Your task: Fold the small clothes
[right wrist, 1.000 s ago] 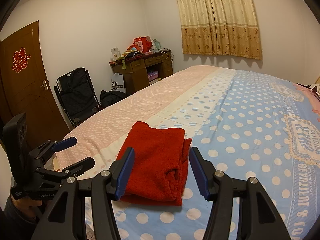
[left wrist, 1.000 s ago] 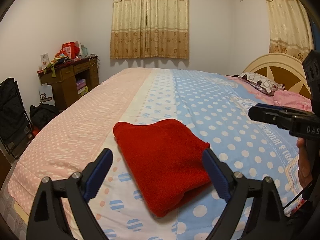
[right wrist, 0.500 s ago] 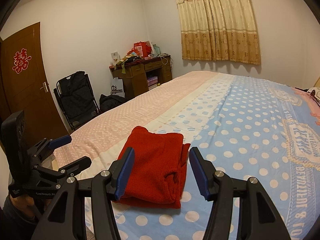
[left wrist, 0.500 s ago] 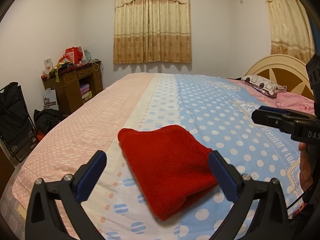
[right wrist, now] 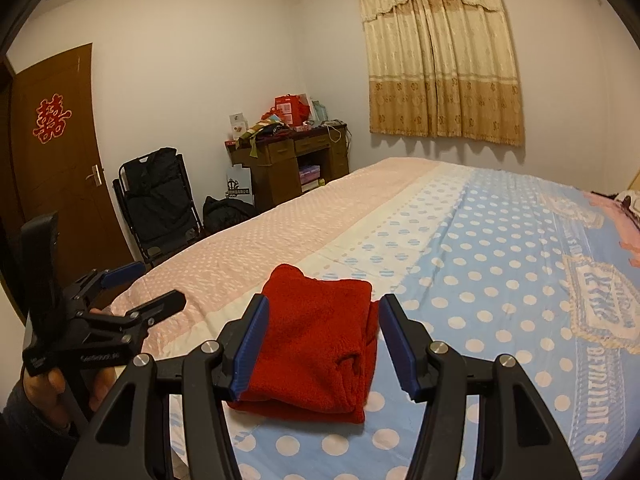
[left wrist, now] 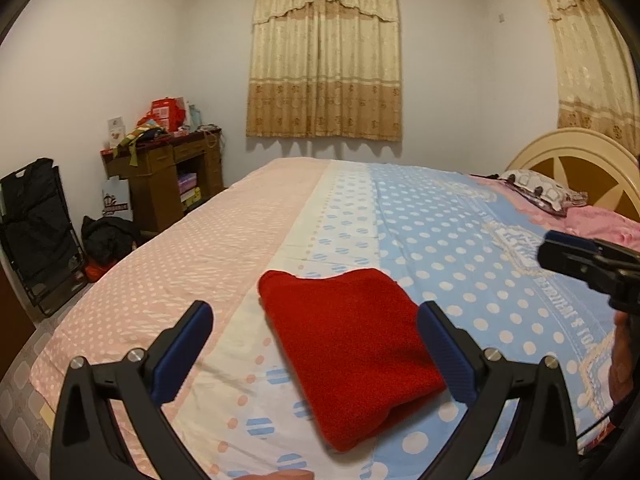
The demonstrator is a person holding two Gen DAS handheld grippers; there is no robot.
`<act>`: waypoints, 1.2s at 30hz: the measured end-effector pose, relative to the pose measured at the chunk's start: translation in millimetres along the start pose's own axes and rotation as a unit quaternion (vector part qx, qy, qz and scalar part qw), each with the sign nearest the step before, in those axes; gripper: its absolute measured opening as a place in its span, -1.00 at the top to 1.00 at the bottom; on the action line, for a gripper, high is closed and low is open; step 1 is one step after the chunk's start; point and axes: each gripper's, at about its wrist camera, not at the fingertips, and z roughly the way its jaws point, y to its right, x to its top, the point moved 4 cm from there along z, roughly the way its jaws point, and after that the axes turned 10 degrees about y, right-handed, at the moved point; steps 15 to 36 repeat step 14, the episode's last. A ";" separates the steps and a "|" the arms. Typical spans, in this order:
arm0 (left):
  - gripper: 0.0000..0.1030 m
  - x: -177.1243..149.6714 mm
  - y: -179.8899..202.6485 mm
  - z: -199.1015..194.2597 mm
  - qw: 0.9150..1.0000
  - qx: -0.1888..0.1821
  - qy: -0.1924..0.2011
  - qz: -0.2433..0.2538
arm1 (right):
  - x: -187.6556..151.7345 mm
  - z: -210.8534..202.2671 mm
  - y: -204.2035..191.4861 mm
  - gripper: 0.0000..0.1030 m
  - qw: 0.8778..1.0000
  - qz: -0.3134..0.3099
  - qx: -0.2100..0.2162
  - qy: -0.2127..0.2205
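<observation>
A red fleece garment (left wrist: pixel 348 352) lies folded in a compact rectangle on the bed's dotted cover (left wrist: pixel 440 216), near the front edge. My left gripper (left wrist: pixel 314 308) hovers just short of it, jaws wide open, nothing between the blue pads. In the right wrist view the same garment (right wrist: pixel 320 344) shows its stacked folded edges on the right side. My right gripper (right wrist: pixel 325 304) is held over its near end with the jaws about half apart, not touching the cloth. The left gripper (right wrist: pixel 154 286) appears at that view's left edge, held in a hand.
The bed cover runs pink on the left, white in the middle and blue on the right. A pillow (left wrist: pixel 540 188) and a round headboard (left wrist: pixel 576 160) lie far right. A cluttered wooden desk (right wrist: pixel 288 160), a black folding chair (right wrist: pixel 156 200) and a brown door (right wrist: pixel 56 160) stand beyond the bed's left side.
The left gripper's jaws have spread wider. Both grippers have tipped up slightly, so more wall and ceiling show. The red garment has stayed where it was.
</observation>
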 end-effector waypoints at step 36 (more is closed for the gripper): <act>-1.00 -6.3 -14.5 7.4 1.000 0.012 -0.001 -0.008 | -8.5 6.3 -4.6 -0.13 1.000 -0.006 0.001 -0.016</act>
